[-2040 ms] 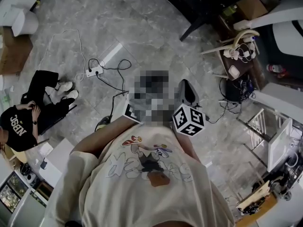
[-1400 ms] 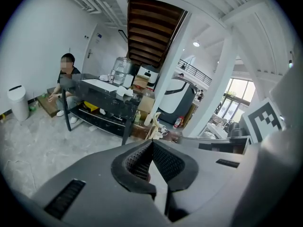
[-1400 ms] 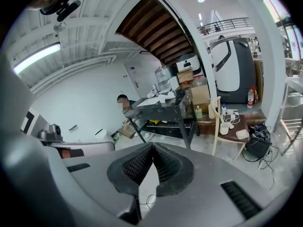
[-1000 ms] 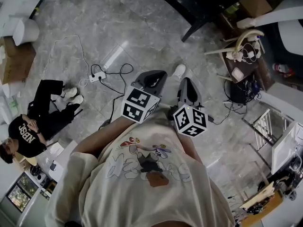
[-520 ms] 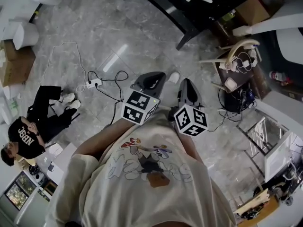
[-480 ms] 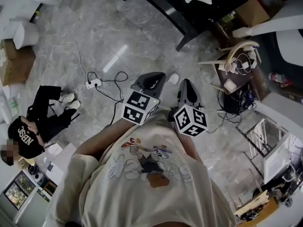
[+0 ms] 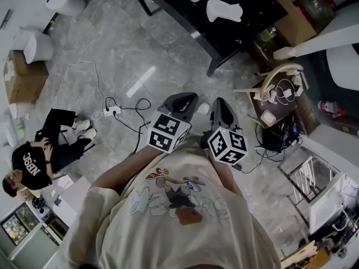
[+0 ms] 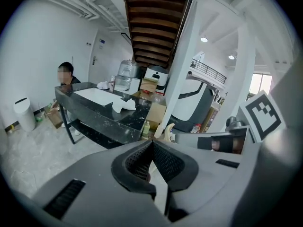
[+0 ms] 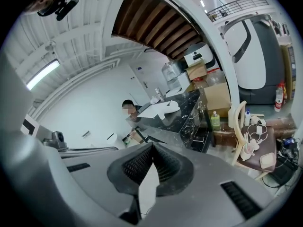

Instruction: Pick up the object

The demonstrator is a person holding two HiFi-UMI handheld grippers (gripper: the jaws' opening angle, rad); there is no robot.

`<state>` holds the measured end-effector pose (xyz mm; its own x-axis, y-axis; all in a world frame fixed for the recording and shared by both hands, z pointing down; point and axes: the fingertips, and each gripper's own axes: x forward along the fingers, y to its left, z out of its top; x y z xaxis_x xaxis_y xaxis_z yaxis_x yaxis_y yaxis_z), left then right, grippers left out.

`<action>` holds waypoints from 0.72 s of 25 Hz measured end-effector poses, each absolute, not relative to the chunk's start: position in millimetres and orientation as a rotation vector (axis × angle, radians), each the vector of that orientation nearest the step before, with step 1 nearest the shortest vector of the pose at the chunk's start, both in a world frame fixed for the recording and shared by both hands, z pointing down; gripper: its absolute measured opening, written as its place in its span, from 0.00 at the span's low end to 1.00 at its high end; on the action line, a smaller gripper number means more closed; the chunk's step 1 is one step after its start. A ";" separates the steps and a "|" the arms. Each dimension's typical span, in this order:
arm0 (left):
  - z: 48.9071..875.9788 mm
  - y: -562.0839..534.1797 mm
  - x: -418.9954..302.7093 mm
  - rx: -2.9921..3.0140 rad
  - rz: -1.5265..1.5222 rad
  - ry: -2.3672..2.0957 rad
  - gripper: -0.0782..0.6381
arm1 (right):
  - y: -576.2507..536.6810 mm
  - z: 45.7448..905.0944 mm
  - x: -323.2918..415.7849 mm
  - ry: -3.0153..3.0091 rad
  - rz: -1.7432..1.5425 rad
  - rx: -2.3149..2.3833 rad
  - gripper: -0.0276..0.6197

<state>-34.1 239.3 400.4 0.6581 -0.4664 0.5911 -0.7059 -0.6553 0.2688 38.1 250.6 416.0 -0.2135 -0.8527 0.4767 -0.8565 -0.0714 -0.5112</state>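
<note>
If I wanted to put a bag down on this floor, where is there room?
The widest bare floor lies between the white bin, the black table and the power strip with its cables. It is crowded on the right, round the small brown table piled with cables, and lower left, where a person sits.

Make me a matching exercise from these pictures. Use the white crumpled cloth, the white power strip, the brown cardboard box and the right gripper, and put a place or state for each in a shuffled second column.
1. white crumpled cloth
2. white power strip
3. brown cardboard box
4. right gripper

A. on the grey marble floor, black cables running to it
B. jaws shut, nothing between them
C. at the head view's left edge
D. on the black tabletop

Pairs: 1-D, 2-A, 3-C, 4-B
</note>
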 end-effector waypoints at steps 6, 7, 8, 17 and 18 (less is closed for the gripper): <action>391.3 220.6 -7.2 2.409 0.642 -0.957 0.13 | 233.6 412.6 65.9 -2.179 1.172 1.943 0.07; 389.3 217.0 -3.3 2.412 0.639 -0.967 0.13 | 230.4 411.5 70.0 -2.184 1.165 1.940 0.07; 387.6 213.6 1.0 2.416 0.634 -0.973 0.13 | 227.2 410.4 74.2 -2.189 1.157 1.936 0.07; 384.3 197.6 37.5 2.467 0.646 -0.961 0.13 | 199.2 412.6 86.4 -2.232 1.134 1.850 0.07; 387.1 197.5 36.5 2.447 0.647 -0.961 0.13 | 199.4 414.7 85.7 -2.227 1.137 1.841 0.07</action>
<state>36.5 197.5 387.1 0.6509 -0.5113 0.5611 -0.7122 -0.6672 0.2182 85.7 199.4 414.7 -0.2966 -0.8368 0.4601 -0.8635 0.0292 -0.5035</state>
